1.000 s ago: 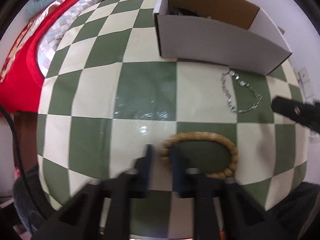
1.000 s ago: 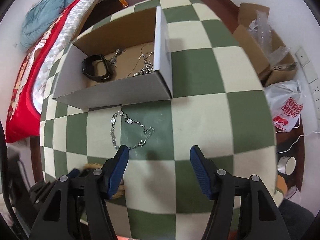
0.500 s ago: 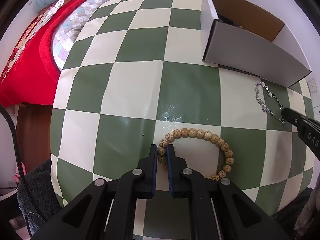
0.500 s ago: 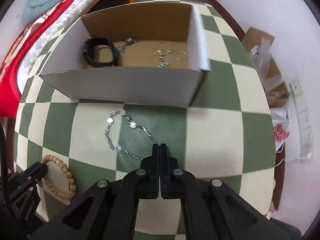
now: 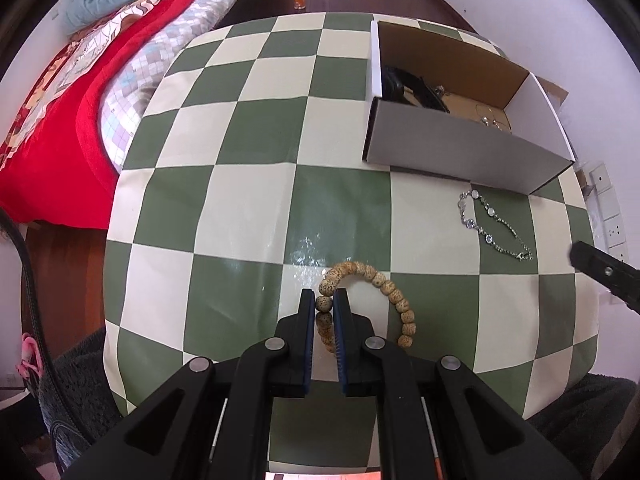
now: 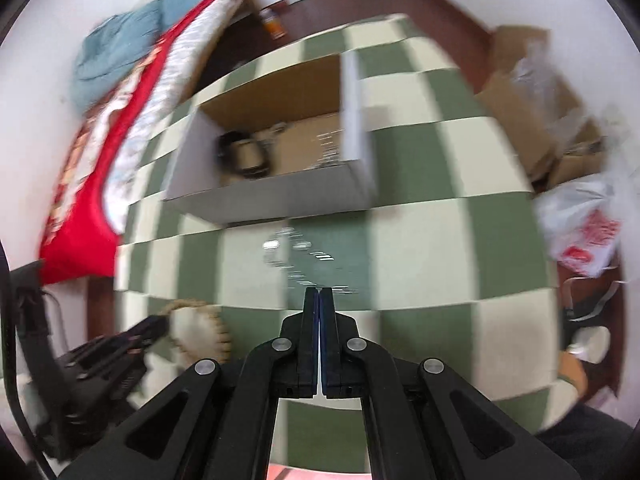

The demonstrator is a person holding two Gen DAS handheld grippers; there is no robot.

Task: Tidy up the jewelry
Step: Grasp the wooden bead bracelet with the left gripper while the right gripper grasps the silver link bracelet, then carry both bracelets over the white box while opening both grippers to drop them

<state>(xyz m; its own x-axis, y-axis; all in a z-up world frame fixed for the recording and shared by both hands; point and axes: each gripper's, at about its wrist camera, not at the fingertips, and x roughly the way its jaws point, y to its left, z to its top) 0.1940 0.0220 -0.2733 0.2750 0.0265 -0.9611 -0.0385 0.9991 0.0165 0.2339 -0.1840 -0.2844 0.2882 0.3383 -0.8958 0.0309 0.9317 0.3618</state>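
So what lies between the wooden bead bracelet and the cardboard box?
Nothing: in the left wrist view, only bare checkered tablecloth separates the wooden bead bracelet from the cardboard box; the silver chain bracelet lies off to the right.

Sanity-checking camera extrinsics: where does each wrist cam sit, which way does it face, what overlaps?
Left wrist: on the left gripper, looking forward and down over the green-and-cream checkered tablecloth toward the open white cardboard box; its fingers pinch the tan wooden bead bracelet; the right gripper's tip shows at the right edge.
Right wrist: on the right gripper, blurred, facing the same box; jaws shut, contents unclear; the left gripper shows lower left.
Shared: box, bracelet, silver chain bracelet, tablecloth, red bedspread.
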